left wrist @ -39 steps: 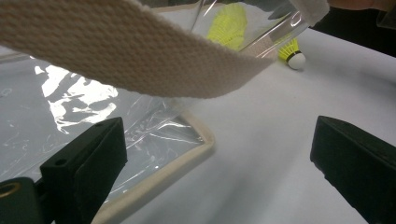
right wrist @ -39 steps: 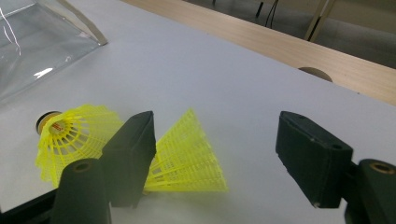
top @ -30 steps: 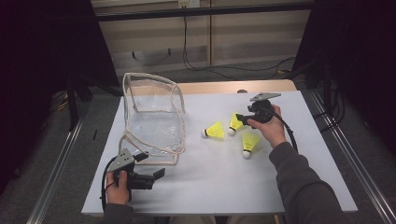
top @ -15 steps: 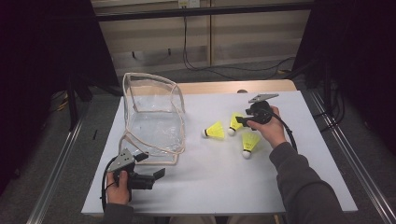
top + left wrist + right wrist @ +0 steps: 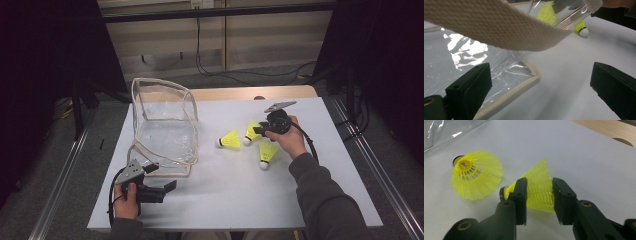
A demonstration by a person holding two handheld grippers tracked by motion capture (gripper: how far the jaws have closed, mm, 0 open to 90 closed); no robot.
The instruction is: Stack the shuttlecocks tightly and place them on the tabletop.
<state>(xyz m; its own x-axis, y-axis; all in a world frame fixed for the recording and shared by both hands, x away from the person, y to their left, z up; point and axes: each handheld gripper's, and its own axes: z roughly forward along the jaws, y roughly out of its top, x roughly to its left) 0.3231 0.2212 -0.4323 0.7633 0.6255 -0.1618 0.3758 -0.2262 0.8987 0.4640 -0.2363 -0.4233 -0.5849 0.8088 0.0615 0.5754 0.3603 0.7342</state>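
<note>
Item: shuttlecock [image 5: 537, 187], yellow mesh skirt, pale cork tip. It lies on its side on the white table [image 5: 310, 200], right of centre. Its long axis runs level, cork toward the clear bag, open skirt toward the person's right hand.

Holder: right gripper [image 5: 539, 200]. Its jaws have just been closing and now stand either side of the skirt across its width, pads meeting the mesh. I judge this a grip just taken, with the shuttlecock not yet lifted.

Neighbours: second shuttlecock [image 5: 230, 139], just beside on the bag side, cork pointing at the bag. Third shuttlecock [image 5: 266, 153], nearer the person, cork toward the near edge.

Destination, by judgement: clear bag [image 5: 165, 125], cream-trimmed, standing well apart to the left of the shuttlecocks.

Left gripper [image 5: 167, 186]: jaws wide apart, nothing between them, resting at the near edge of the table just beside the bag's base.
</note>
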